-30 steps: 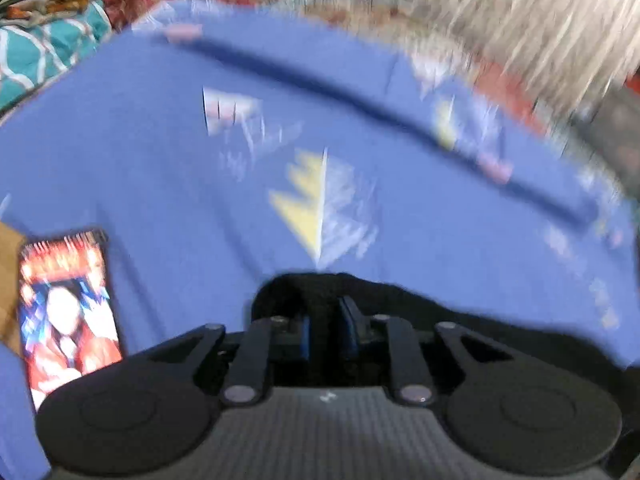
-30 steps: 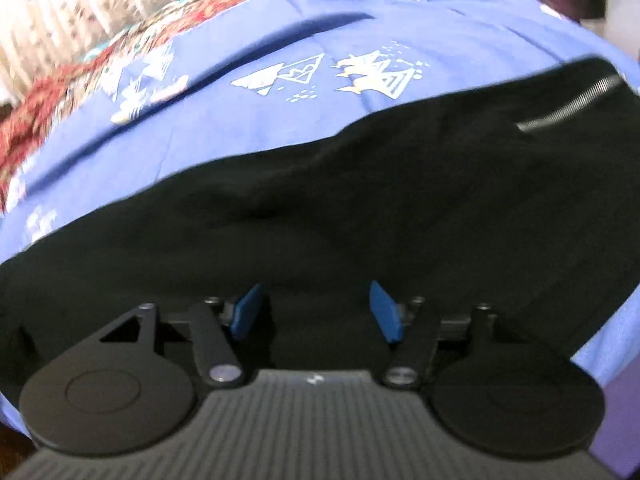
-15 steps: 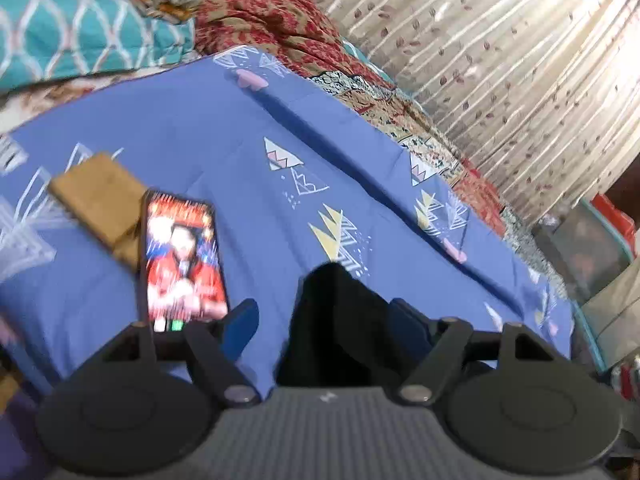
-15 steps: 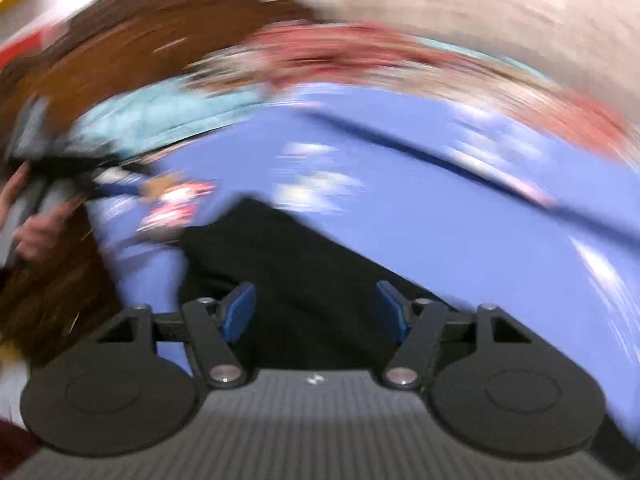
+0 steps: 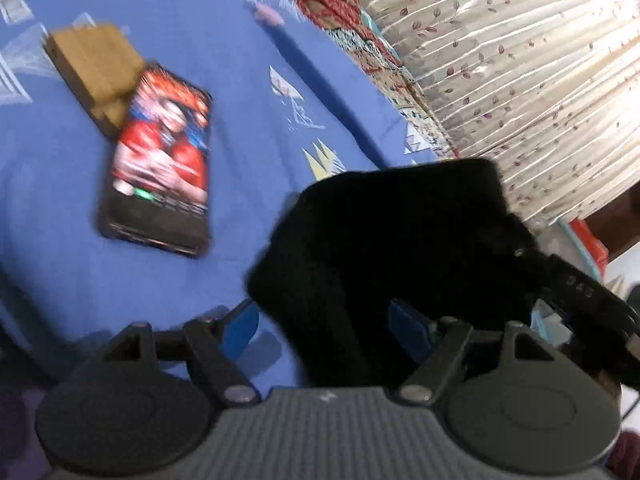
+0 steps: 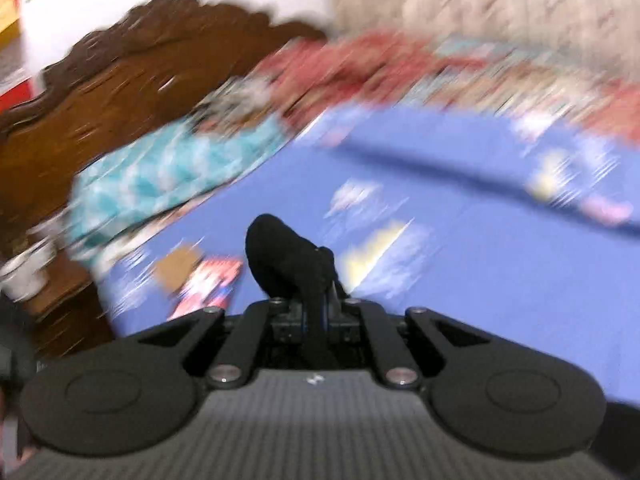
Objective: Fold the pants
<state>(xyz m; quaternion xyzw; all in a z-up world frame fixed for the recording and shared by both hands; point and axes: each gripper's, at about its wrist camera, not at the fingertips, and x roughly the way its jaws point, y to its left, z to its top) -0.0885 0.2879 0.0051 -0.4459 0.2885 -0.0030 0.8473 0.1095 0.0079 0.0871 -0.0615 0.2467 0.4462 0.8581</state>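
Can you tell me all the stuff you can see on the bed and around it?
pants: one, black, bunched over the bedsheet
bedsheet: one, blue with small prints, covering the bed
phone: one, screen lit red, on the bedsheet
wooden block: one, brown, touching the phone's far end
curtain: one, cream with leaf print, behind the bed
headboard: one, dark carved wood
pillow: one, teal patterned, by the headboard
left tool: open, pants between its fingers
right tool: shut on pants

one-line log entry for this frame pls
task: fold pants | left gripper: open, black pants between fingers | right gripper: shut on black pants | phone on blue bedsheet
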